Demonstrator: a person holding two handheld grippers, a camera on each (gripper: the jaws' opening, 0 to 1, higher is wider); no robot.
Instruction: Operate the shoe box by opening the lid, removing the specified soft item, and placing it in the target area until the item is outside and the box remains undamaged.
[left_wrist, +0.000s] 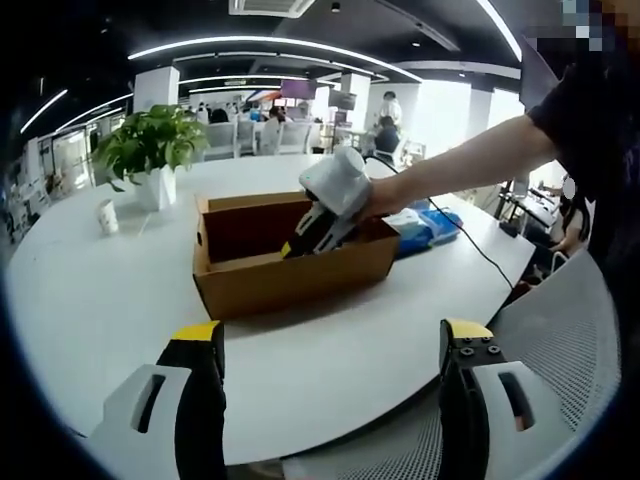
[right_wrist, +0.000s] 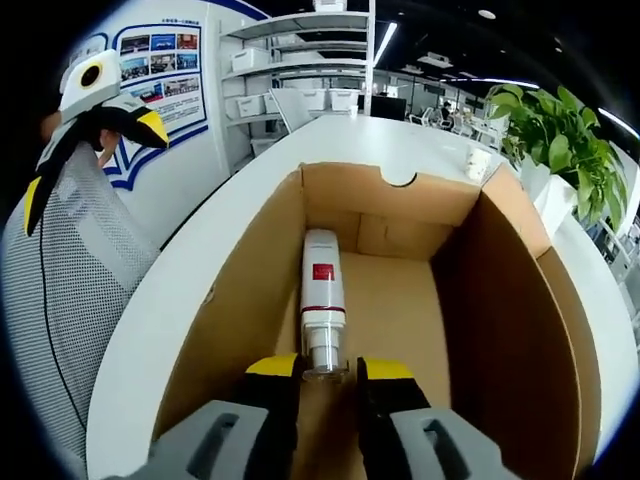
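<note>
Cardboard shoe box (right_wrist: 500, 300): open, lid off.
Tube (right_wrist: 322, 300): on box floor, cap between right gripper (right_wrist: 331, 372) tips.
Right jaws: narrowly apart.
Left gripper (left_wrist: 330, 345): wide apart.
Potted plant (left_wrist: 150, 150): behind box.

Brown shoe box (right_wrist: 500, 300), white-and-red tube (right_wrist: 322, 300) — black jaws tipped yellow, white table (left_wrist: 90, 300).

right gripper (left_wrist: 300, 243) tips hidden behind the shoe box (left_wrist: 290, 255) front wall in left gripper view; box contents unseen there. tube (right_wrist: 322, 312) label too small to read, its near cap partly covered by the right jaws. box near end cut off at the bottom edge. wall posters (right_wrist: 160, 60) blurred, unreadable.
</note>
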